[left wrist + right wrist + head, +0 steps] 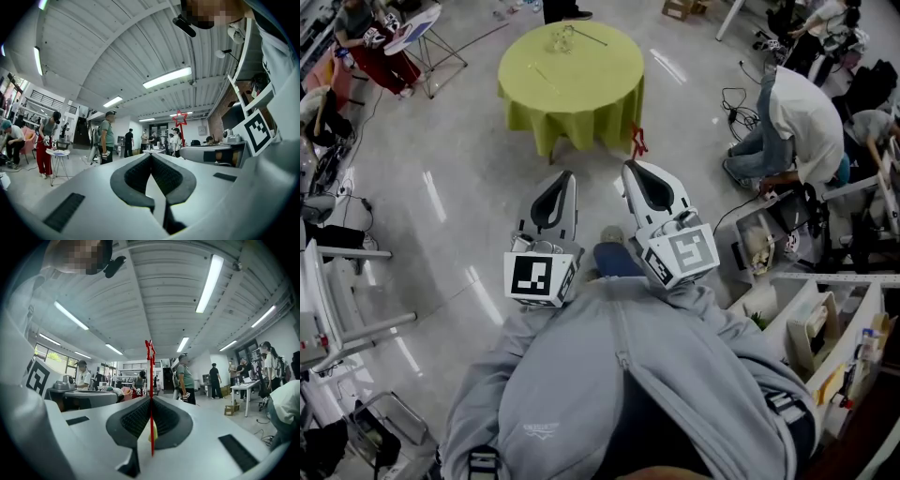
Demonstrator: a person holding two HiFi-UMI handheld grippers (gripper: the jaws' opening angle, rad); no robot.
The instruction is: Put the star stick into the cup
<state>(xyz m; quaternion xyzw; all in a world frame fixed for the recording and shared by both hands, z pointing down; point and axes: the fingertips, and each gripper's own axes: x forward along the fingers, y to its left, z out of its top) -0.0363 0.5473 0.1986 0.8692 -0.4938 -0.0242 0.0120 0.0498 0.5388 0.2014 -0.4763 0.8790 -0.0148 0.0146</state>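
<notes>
Basically, we had only the grasp done: right tool (150, 398) clamped on the thin red star-topped stick (150, 363), left tool (151, 155) closed, empty. The round yellow-green-clothed table (581, 89) with a clear cup-like object (562, 39) stood well ahead; approach and insertion remained.

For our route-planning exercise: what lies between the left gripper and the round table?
Only bare floor separates the left gripper from the round table, per head view.

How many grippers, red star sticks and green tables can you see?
grippers: 2, the left gripper and the right gripper
red star stick: 1, clamped in the right gripper
green table: 1
total: 4
</notes>
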